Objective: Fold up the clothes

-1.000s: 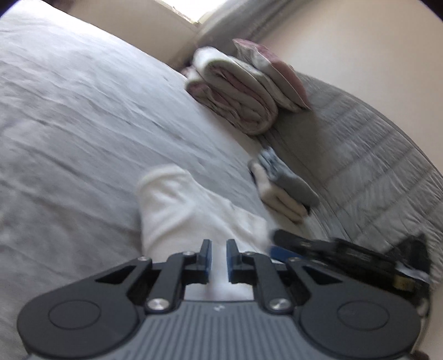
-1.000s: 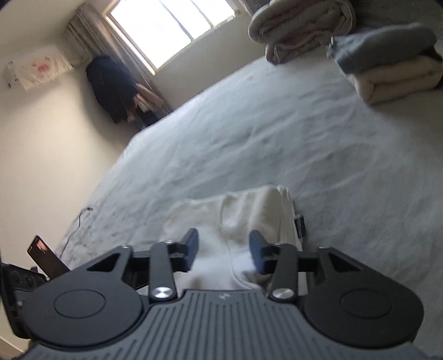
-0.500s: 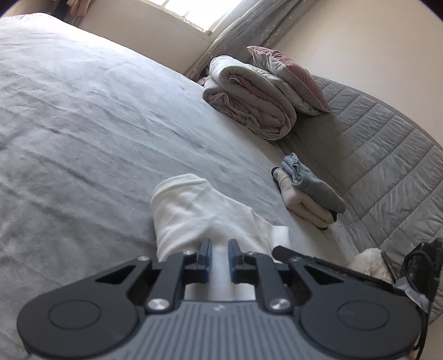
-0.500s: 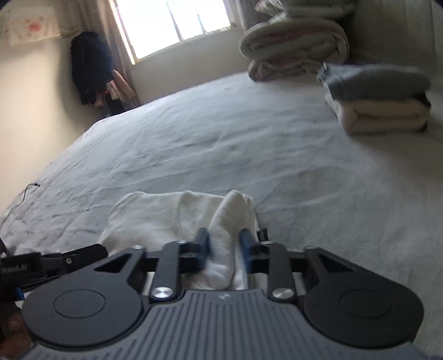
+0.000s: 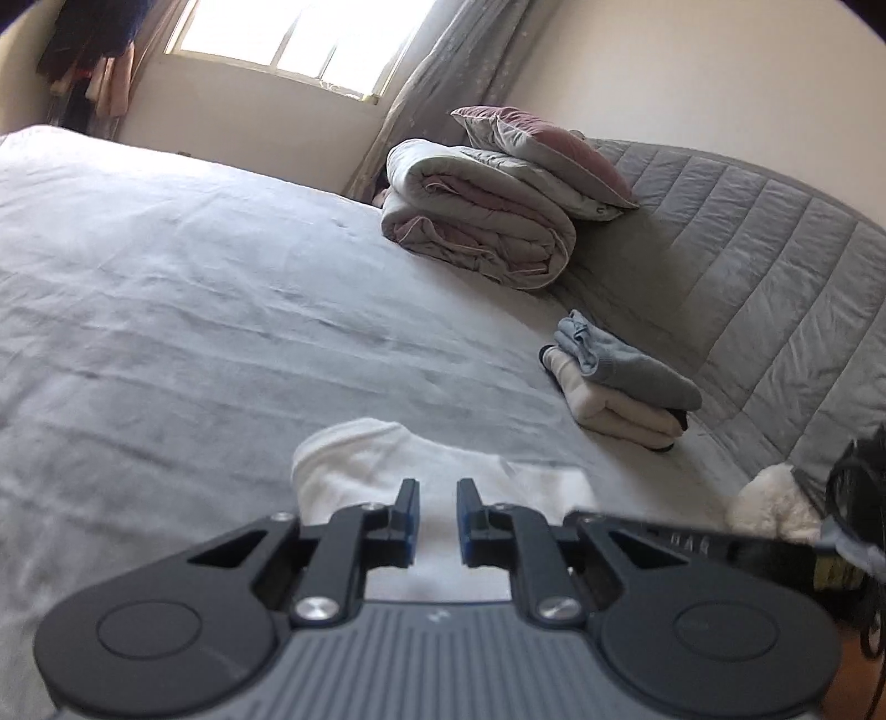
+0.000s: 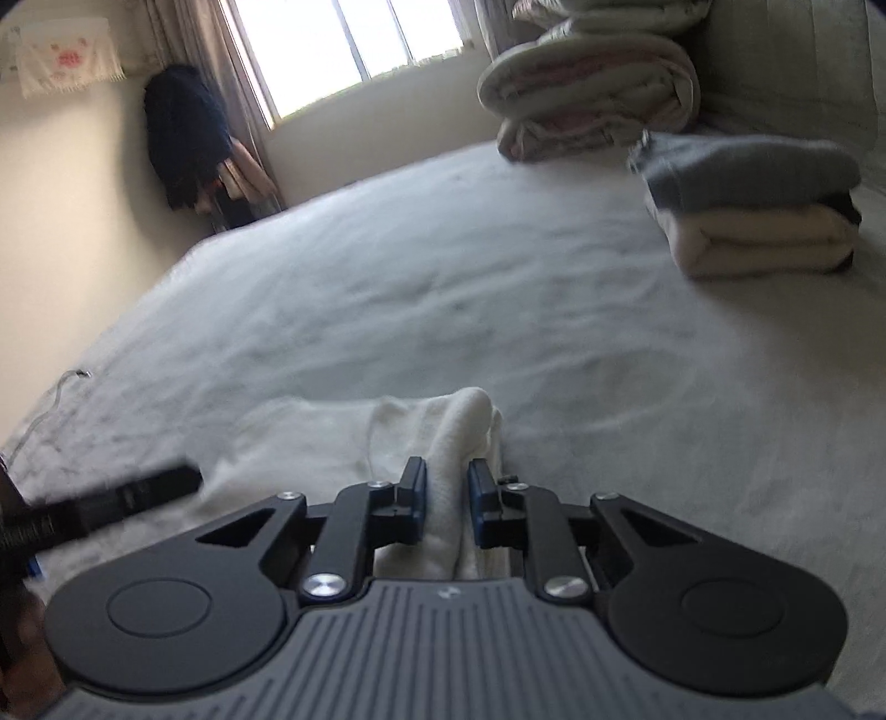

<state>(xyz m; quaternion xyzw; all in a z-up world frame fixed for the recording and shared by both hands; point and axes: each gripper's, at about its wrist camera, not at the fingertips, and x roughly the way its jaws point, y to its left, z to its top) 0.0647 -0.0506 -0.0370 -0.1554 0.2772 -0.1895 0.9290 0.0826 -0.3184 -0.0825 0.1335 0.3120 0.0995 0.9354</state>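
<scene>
A folded white garment [image 5: 360,459] lies on the grey bed sheet [image 5: 194,310], close in front of both grippers. My left gripper [image 5: 436,515] is shut on one edge of it. In the right wrist view the same white garment [image 6: 332,437] shows, and my right gripper [image 6: 447,501] is shut on a bunched fold at its right side. The right gripper's body shows at the lower right of the left wrist view [image 5: 692,545]. The left gripper shows as a dark bar in the right wrist view [image 6: 127,493].
A stack of folded clothes, grey on cream [image 5: 620,387], sits near the quilted grey headboard [image 5: 775,277]; it also shows in the right wrist view [image 6: 758,210]. A rolled duvet with a pillow [image 5: 487,216] lies beyond. A window [image 5: 277,44] and hanging clothes [image 6: 188,133] are at the far wall.
My right gripper has closed from open onto the white garment's fold. Both views have tilted up and the garment sits lower and nearer in them.
</scene>
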